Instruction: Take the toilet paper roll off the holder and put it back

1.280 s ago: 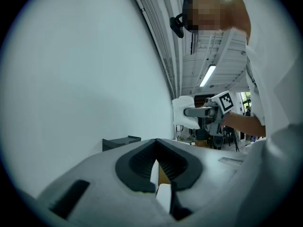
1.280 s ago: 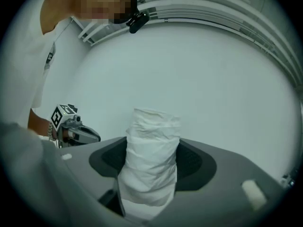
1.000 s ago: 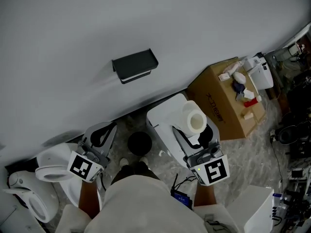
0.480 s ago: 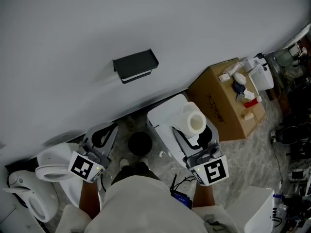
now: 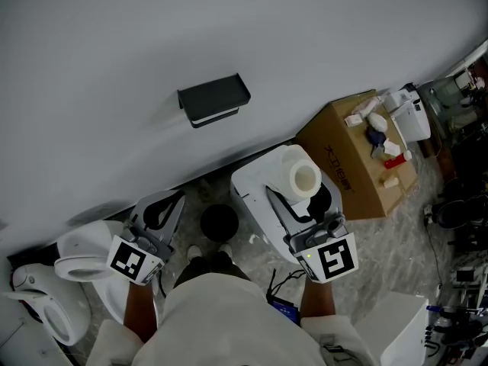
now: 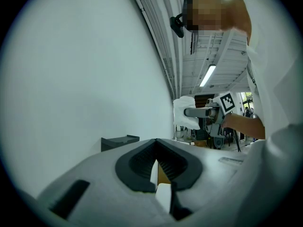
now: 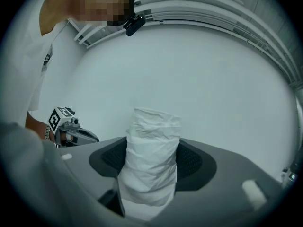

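Slightly nearer the wall now, the toilet paper roll (image 5: 303,178) sits clamped in the right gripper (image 5: 297,195), well apart from the holder (image 5: 213,101). The left gripper (image 5: 174,201) is closed and empty. Next, I judge, carry it back onto the holder.

You've got soft, crinkled white paper on the toilet paper roll (image 7: 150,160), lower centre of the right gripper view. Head view, upper centre: the holder (image 5: 213,100) reads matt black, smooth. Right side: the cardboard box (image 5: 347,170), dull brown. The wall (image 5: 114,44) is smooth, matt.
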Demonstrator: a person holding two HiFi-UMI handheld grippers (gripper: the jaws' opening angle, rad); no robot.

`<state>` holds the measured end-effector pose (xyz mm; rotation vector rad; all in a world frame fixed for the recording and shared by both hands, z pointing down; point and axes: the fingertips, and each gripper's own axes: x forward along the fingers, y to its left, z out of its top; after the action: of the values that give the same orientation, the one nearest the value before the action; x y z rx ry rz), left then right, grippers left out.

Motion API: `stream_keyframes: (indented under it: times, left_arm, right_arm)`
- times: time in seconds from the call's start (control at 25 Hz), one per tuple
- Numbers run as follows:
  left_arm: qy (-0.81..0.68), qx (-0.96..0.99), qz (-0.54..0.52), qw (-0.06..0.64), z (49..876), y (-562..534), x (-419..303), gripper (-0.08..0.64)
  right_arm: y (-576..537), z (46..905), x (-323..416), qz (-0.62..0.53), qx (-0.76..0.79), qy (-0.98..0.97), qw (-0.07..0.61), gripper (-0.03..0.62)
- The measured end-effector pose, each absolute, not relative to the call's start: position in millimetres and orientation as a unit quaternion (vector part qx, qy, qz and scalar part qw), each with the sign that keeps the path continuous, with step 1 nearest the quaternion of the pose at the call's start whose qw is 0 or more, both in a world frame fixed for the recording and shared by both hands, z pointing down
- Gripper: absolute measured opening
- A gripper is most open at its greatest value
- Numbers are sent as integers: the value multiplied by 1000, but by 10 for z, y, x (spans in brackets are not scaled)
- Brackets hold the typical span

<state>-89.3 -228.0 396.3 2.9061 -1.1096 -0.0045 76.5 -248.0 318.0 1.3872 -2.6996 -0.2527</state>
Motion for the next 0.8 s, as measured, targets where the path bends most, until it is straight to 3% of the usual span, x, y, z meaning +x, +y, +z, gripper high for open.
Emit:
stream_keyframes:
  times: [0.8]
  left_arm:
    - [-361,932,3,18,3984,-2288,-929,2]
  right_arm:
    - [-3374,2903,104,-138,406,-902,48,307]
